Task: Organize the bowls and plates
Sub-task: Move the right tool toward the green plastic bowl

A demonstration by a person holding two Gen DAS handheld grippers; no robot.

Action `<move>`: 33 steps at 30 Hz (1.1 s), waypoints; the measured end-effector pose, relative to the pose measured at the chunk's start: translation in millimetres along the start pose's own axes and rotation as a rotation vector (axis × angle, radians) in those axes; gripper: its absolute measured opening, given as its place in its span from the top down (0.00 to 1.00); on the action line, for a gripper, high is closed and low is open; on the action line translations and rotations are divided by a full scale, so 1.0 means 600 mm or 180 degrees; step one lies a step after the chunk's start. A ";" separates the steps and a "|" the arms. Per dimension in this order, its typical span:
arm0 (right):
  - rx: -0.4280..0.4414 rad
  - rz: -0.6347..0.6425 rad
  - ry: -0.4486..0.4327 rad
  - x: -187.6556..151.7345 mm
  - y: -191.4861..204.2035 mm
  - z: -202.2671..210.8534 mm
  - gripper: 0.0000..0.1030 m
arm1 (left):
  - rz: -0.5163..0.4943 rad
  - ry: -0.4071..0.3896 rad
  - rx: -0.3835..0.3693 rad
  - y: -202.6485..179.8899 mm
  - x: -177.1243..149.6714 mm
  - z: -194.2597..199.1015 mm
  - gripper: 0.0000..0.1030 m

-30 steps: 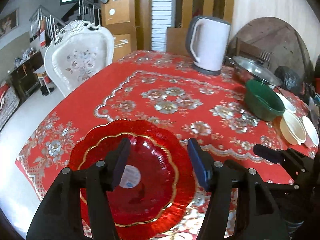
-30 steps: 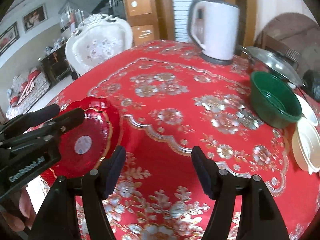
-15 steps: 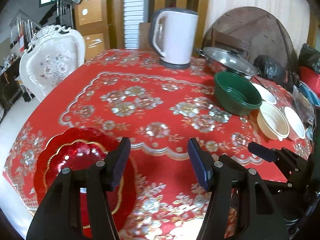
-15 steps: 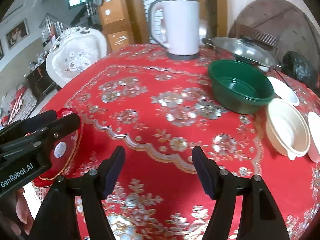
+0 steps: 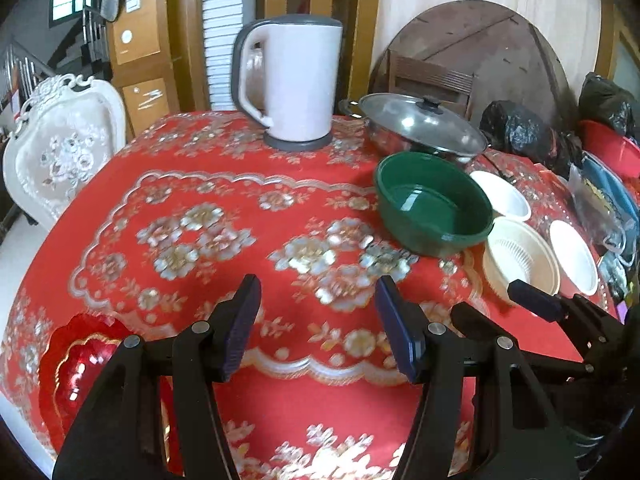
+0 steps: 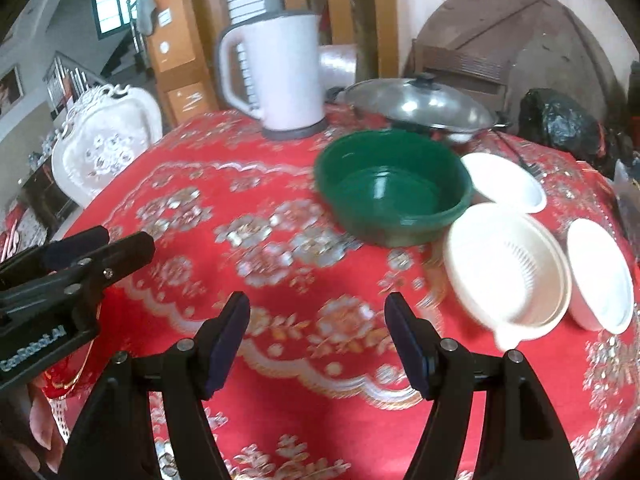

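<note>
A red scalloped plate (image 5: 76, 364) with a gold rim lies at the table's near left corner, partly behind my left gripper's arm. A green bowl (image 5: 434, 208) (image 6: 392, 188) stands at mid right. Beside it are a cream strainer bowl (image 5: 520, 260) (image 6: 506, 272) and two white bowls (image 6: 504, 182) (image 6: 600, 274). My left gripper (image 5: 320, 328) is open and empty above the red tablecloth. My right gripper (image 6: 318, 340) is open and empty, to the right of the left one, short of the strainer bowl.
A white electric kettle (image 5: 294, 80) and a lidded steel pan (image 5: 420, 124) stand at the table's far side. A white ornate chair (image 5: 60, 148) is at the left. Black bags (image 5: 520, 132) and clutter crowd the right edge.
Both grippers have swung right and away from the red plate, which has slid to the lower left of view. The green and white bowls have come closer and more central. Both stay open.
</note>
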State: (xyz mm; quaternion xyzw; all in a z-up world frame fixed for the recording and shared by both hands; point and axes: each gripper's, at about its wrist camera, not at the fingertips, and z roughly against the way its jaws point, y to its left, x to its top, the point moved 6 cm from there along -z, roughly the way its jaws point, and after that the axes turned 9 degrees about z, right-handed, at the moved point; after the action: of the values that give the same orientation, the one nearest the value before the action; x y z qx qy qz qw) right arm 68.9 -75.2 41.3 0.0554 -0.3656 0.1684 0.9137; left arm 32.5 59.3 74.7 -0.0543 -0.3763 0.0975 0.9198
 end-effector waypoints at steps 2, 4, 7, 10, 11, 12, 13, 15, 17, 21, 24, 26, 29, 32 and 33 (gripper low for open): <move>-0.0022 -0.0030 -0.0022 0.011 -0.018 0.000 0.32 | -0.0020 -0.0011 0.0023 -0.013 0.012 -0.011 0.42; -0.0029 -0.0059 -0.0039 0.021 -0.032 -0.002 0.31 | -0.0025 0.0006 0.0005 -0.023 0.022 -0.024 0.42; -0.0045 -0.0096 -0.0084 0.041 -0.056 -0.005 0.31 | -0.0016 0.0037 0.0019 -0.035 0.040 -0.048 0.42; -0.0062 -0.0171 -0.0125 0.059 -0.084 -0.008 0.31 | -0.0001 0.0073 0.0041 -0.046 0.059 -0.072 0.42; -0.0060 -0.0209 -0.0136 0.065 -0.095 -0.010 0.31 | 0.0005 0.0078 0.0035 -0.050 0.062 -0.078 0.42; -0.0066 -0.0241 -0.0141 0.070 -0.105 -0.012 0.31 | 0.0020 0.0085 0.0037 -0.055 0.069 -0.087 0.42; -0.0080 -0.0272 -0.0148 0.076 -0.117 -0.014 0.31 | 0.0033 0.0109 0.0045 -0.059 0.074 -0.098 0.42; -0.0082 -0.0334 -0.0161 0.086 -0.138 -0.018 0.31 | 0.0056 0.0184 0.0008 -0.068 0.080 -0.118 0.42; -0.0017 -0.0409 -0.0162 0.096 -0.158 -0.026 0.31 | 0.0071 0.0249 -0.0008 -0.078 0.084 -0.137 0.42; 0.0102 -0.0538 -0.0119 0.108 -0.188 -0.048 0.30 | 0.0171 0.0331 -0.0036 -0.090 0.090 -0.165 0.42; 0.0243 -0.0702 -0.0084 0.110 -0.207 -0.066 0.30 | 0.0177 0.0365 -0.0037 -0.102 0.093 -0.181 0.42; 0.0256 -0.0785 -0.0075 0.112 -0.222 -0.077 0.30 | 0.0161 0.0363 0.0003 -0.109 0.097 -0.191 0.42; 0.0333 -0.0877 -0.0040 0.116 -0.240 -0.091 0.30 | 0.0189 0.0397 -0.0011 -0.115 0.099 -0.202 0.42; 0.0513 -0.0988 0.0028 0.115 -0.245 -0.107 0.30 | 0.0180 0.0405 0.0055 -0.116 0.098 -0.215 0.42; 0.0569 -0.1004 0.0059 0.114 -0.244 -0.114 0.30 | 0.0175 0.0425 0.0077 -0.116 0.098 -0.222 0.42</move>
State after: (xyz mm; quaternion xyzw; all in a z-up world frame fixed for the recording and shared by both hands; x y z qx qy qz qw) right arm 210.8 -178.4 41.8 0.1916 -0.3275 0.0553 0.9236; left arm 176.7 0.8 32.1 -0.0599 -0.3113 0.1234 0.9404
